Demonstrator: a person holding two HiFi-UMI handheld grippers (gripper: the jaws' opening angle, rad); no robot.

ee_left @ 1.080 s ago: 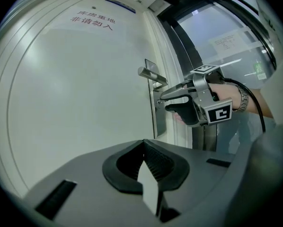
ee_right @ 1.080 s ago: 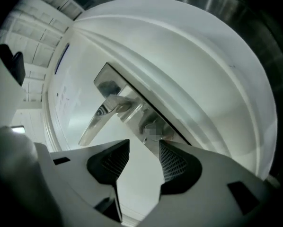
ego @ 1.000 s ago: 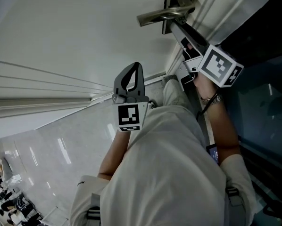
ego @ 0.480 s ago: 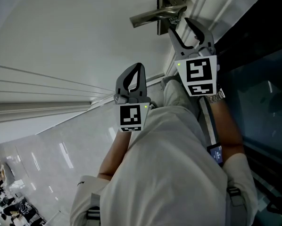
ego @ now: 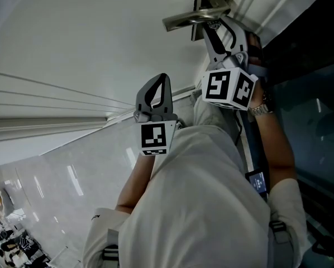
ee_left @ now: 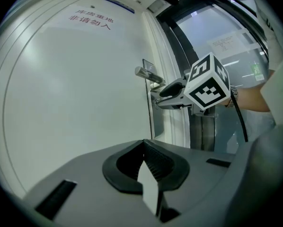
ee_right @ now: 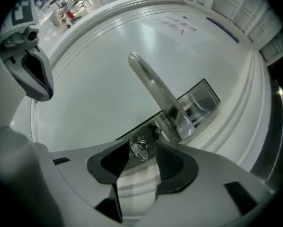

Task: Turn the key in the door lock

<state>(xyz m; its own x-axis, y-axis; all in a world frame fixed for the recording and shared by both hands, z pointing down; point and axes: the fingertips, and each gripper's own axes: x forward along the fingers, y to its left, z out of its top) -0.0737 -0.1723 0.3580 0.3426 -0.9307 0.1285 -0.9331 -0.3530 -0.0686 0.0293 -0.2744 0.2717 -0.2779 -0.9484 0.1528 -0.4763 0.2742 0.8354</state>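
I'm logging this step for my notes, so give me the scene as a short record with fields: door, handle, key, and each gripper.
Door: white door, facing both grippers.
Handle: silver metal lever handle on a metal plate, nothing touching it.
Key: small silver metal key, in the lock just below the handle.
Right gripper: right gripper at the lock, jaws apart, one either side of the key, not yet closed on it.
Left gripper: left gripper held back from the door, jaws together, nothing between them.

Glossy pale floor (ego: pixel 61 172) with light streaks, dark glass panel (ego: pixel 318 116) at right
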